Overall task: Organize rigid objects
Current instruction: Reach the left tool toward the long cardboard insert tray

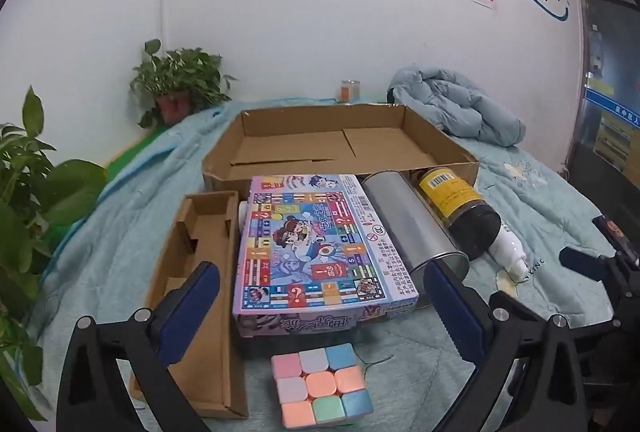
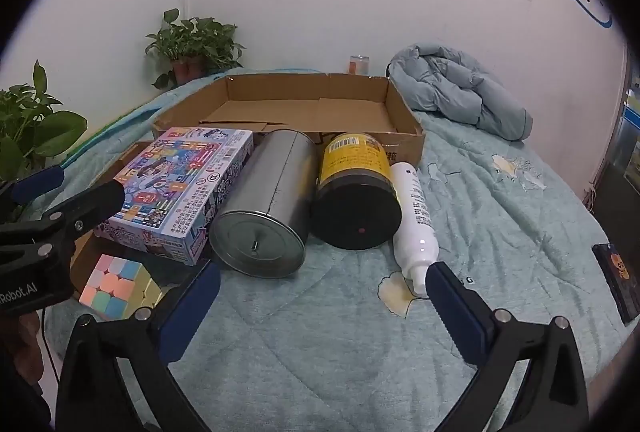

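Note:
On a light blue quilt lie a colourful board-game box [image 1: 320,244] [image 2: 180,187], a silver tin can [image 1: 412,224] [image 2: 264,207] on its side, a yellow-labelled jar with a black lid [image 1: 460,207] [image 2: 356,191] and a white bottle [image 1: 508,248] [image 2: 414,220]. A pastel puzzle cube [image 1: 322,386] [image 2: 118,286] sits nearest. Behind them a wide empty cardboard tray [image 1: 340,147] [image 2: 304,103] lies flat. My left gripper [image 1: 320,300] stands open over the game box's near end, above the cube. My right gripper [image 2: 322,294] stands open over bare quilt in front of the can and jar, its right pad beside the bottle's nozzle.
A narrow cardboard insert [image 1: 200,292] lies left of the game box. Potted plants [image 1: 180,79] [image 2: 36,127] stand at the left and back. A folded pale blue jacket [image 1: 456,103] [image 2: 460,87] lies at the back right. A dark booklet [image 2: 618,280] rests at the right edge.

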A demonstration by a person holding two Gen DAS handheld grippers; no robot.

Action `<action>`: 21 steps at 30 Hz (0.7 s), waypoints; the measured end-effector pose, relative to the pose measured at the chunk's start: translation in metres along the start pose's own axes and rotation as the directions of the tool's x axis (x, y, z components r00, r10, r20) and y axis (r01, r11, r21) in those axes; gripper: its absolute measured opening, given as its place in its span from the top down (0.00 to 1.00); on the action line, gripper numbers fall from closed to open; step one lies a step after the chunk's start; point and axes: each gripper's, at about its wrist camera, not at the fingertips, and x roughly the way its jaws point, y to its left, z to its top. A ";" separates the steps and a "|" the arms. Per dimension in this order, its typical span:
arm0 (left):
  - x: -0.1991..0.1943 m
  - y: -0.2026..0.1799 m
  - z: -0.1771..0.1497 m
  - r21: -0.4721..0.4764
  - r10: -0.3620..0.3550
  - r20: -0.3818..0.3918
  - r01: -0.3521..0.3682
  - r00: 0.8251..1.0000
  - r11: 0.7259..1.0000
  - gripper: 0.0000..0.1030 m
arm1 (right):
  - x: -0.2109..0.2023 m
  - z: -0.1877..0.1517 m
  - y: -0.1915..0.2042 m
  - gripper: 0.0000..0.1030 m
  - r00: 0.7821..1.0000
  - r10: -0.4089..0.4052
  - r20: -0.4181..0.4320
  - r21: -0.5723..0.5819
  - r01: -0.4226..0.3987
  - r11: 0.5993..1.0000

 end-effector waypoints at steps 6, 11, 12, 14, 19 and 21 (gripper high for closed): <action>0.020 0.003 0.007 0.025 0.013 -0.027 -0.012 1.000 1.000 0.00 | 0.017 0.001 0.007 0.01 0.999 0.020 -0.040 -0.004 -0.021 1.000; 0.035 0.017 0.005 -0.004 0.014 -0.071 -0.015 0.997 1.000 0.00 | 0.029 0.003 0.014 0.01 0.997 0.034 -0.075 -0.027 -0.036 0.999; 0.036 0.020 0.004 -0.005 0.023 -0.069 -0.023 0.997 1.000 0.00 | 0.031 0.004 0.014 0.01 0.996 0.040 -0.075 -0.028 -0.042 0.999; 0.036 0.024 0.004 -0.010 0.031 -0.067 -0.031 0.997 0.999 0.00 | 0.032 0.005 0.015 0.01 0.997 0.043 -0.064 -0.027 -0.045 0.999; 0.037 0.032 0.002 -0.023 0.028 -0.079 -0.030 0.996 0.999 0.00 | 0.034 0.006 0.020 0.01 0.996 0.044 -0.072 -0.046 -0.047 0.998; 0.037 0.033 0.000 -0.022 0.025 -0.078 -0.027 0.997 0.999 0.00 | 0.035 0.005 0.022 0.01 0.996 0.041 -0.074 -0.048 -0.044 0.998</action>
